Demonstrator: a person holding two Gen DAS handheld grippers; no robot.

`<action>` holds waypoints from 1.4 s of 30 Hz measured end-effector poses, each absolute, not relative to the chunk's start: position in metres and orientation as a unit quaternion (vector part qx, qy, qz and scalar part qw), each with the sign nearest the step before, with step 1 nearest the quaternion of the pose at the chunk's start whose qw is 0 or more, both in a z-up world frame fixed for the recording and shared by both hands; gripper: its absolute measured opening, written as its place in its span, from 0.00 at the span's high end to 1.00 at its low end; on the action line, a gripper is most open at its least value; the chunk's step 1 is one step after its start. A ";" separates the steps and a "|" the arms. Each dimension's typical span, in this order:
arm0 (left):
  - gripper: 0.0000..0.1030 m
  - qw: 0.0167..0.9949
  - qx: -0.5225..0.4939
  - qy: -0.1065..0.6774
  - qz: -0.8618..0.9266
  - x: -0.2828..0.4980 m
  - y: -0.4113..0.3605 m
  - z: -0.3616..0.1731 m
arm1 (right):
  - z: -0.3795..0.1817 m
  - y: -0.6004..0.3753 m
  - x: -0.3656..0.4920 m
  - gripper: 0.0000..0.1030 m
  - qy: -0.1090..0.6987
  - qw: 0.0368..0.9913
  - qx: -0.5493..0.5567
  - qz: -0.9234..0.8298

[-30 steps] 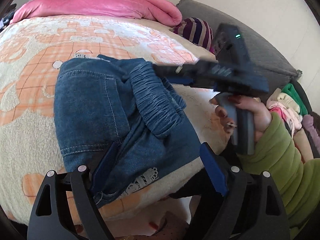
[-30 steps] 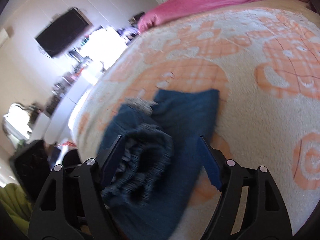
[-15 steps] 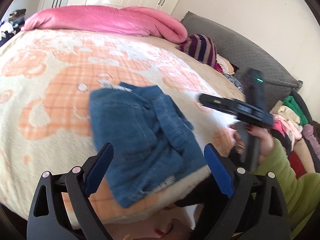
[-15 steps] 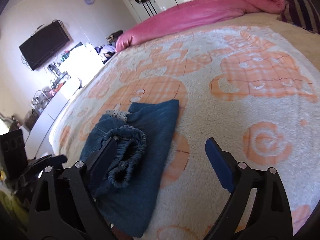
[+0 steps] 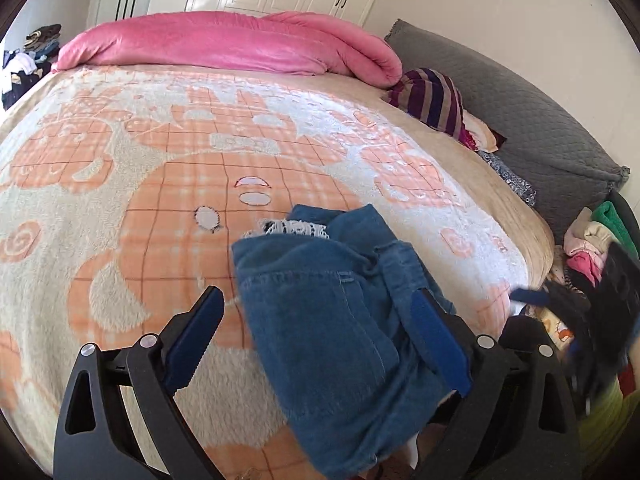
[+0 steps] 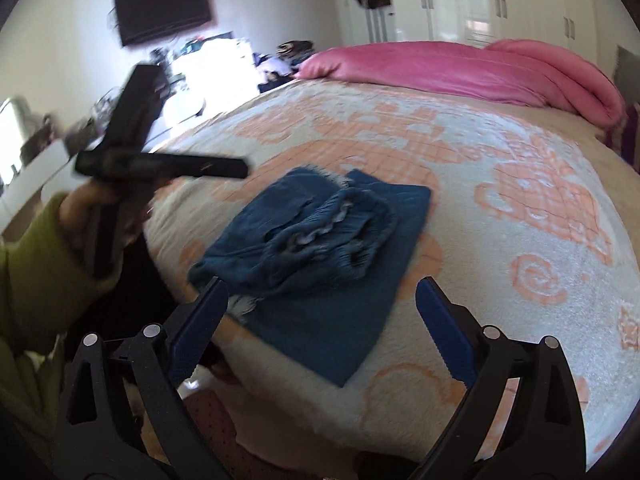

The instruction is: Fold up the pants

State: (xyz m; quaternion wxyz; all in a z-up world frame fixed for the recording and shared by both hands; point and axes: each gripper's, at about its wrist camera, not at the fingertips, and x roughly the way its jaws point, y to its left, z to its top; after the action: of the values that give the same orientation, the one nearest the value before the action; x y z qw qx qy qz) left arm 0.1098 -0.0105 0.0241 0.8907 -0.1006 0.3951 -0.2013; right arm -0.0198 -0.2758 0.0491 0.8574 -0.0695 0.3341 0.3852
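The blue denim pants [image 5: 336, 320] lie folded in a compact bundle near the bed's front edge, with the gathered waistband on top [image 6: 320, 240]. My left gripper [image 5: 316, 340] is open and empty, held above the near end of the pants. My right gripper [image 6: 320, 332] is open and empty, held back from the bed edge in front of the pants. The left gripper also shows blurred in the right wrist view [image 6: 160, 166], raised at the left. The right gripper shows blurred at the right edge of the left wrist view [image 5: 580, 304].
The bed carries an orange and cream blanket [image 5: 160, 168] and a rolled pink duvet [image 5: 240, 44] at the far end. A striped garment [image 5: 432, 100] and a grey cushion [image 5: 520, 120] lie at the right. Piled clothes [image 5: 592, 240] sit beside the bed.
Both grippers have pulled back and away from the pants, which now lie alone on the bed. The right gripper has swung to look from the bed's front edge.
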 end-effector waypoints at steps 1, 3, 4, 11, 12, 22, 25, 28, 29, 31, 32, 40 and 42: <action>0.14 0.889 -0.097 0.399 -0.203 0.115 -0.012 0.023 | 0.050 -0.270 -0.024 0.14 0.333 0.853 -0.075 0.396; 0.25 0.884 -0.090 0.407 -0.212 0.121 -0.017 0.019 | 0.051 -0.255 -0.031 0.18 0.330 0.841 -0.092 0.419; 0.27 0.881 -0.086 0.411 -0.216 0.124 -0.020 0.017 | 0.051 -0.247 -0.033 0.26 0.331 0.835 -0.103 0.428; 0.40 0.865 -0.074 0.436 -0.236 0.142 -0.039 -0.002 | 0.035 -0.182 -0.044 0.65 0.334 0.781 -0.240 0.469; 0.40 0.864 -0.071 0.440 -0.235 0.144 -0.040 -0.005 | 0.034 -0.177 -0.043 0.66 0.331 0.778 -0.253 0.471; 0.40 0.854 -0.085 0.457 -0.233 0.162 -0.037 -0.024 | 0.014 -0.163 -0.024 0.99 0.352 0.732 -0.299 0.501; 0.40 0.854 -0.093 0.453 -0.236 0.163 -0.034 -0.025 | 0.017 -0.182 -0.035 0.99 0.355 0.730 -0.279 0.513; 0.40 0.856 -0.095 0.451 -0.235 0.163 -0.035 -0.027 | -0.002 -0.194 -0.030 0.99 0.377 0.735 -0.256 0.502; 0.39 0.857 -0.094 0.450 -0.235 0.163 -0.036 -0.026 | -0.006 -0.197 -0.027 0.99 0.382 0.739 -0.235 0.502; 0.39 0.858 -0.094 0.448 -0.233 0.161 -0.035 -0.025 | -0.006 -0.199 -0.026 0.99 0.381 0.745 -0.222 0.501; 0.39 0.859 -0.095 0.447 -0.233 0.161 -0.035 -0.025 | -0.005 -0.199 -0.027 0.98 0.378 0.749 -0.220 0.498; 0.39 0.866 -0.086 0.436 -0.228 0.152 -0.037 -0.013 | 0.010 -0.205 -0.038 0.81 0.372 0.764 -0.194 0.490; 0.38 0.870 -0.083 0.431 -0.225 0.149 -0.036 -0.008 | 0.018 -0.210 -0.040 0.72 0.368 0.770 -0.176 0.490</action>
State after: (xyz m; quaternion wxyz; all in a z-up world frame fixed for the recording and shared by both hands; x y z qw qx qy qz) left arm 0.1488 -0.0357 -0.0084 0.8702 -0.0834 0.4305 -0.2246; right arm -0.0402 -0.2097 0.0176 0.7702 -0.1764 0.3677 0.4904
